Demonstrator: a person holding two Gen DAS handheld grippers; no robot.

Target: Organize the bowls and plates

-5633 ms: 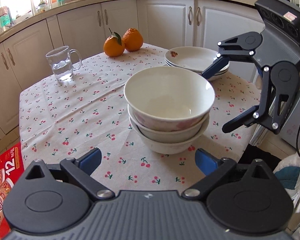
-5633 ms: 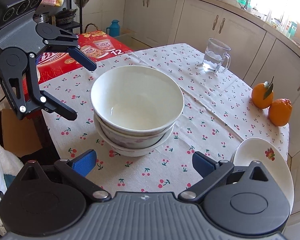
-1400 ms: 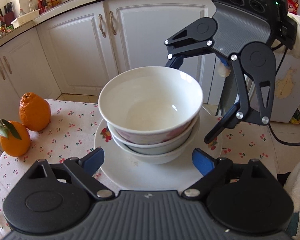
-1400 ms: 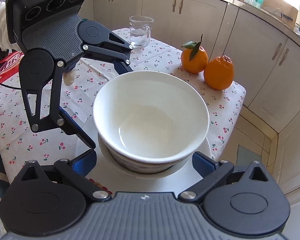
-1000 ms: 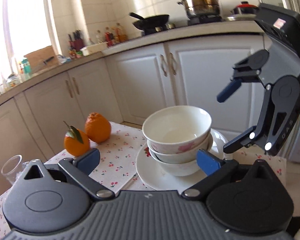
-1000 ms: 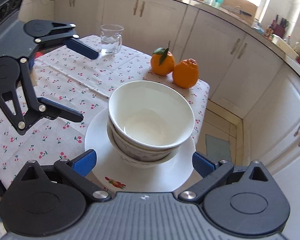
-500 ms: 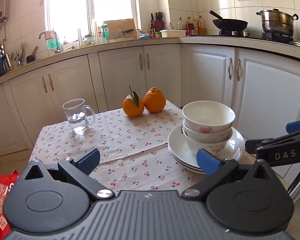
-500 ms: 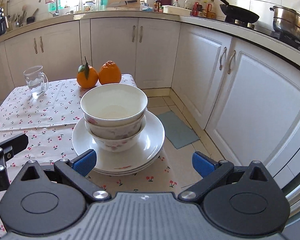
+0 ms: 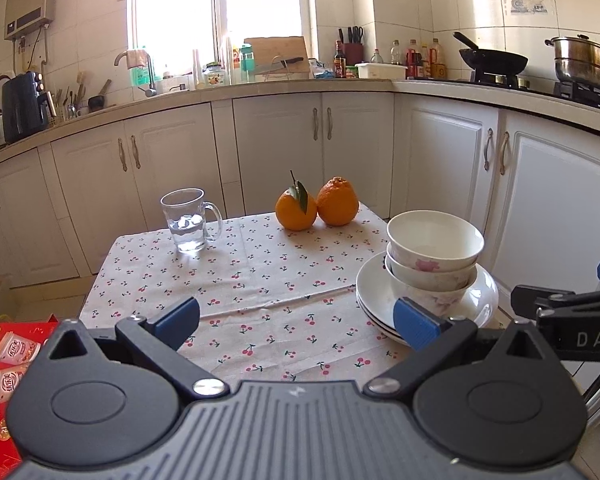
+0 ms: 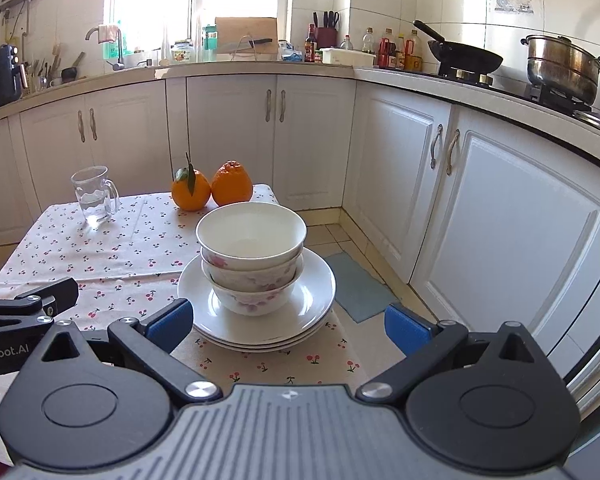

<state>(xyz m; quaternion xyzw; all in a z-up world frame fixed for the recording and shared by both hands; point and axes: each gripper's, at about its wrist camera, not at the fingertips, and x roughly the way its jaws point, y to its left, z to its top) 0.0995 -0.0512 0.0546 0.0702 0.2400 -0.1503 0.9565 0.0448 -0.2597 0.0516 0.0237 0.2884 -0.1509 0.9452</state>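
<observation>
— Where do your bowls [image 10: 251, 256] sit?
— Three nested upright, white with pink flowers, centred on your stacked white plates [image 10: 316, 300] at the table's right edge.

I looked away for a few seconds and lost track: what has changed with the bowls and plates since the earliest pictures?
The bowl stack went from the bare tablecloth onto the plates at the table's corner. The left gripper and right gripper released it and backed off, open. Glass mug and oranges stayed put.
</observation>
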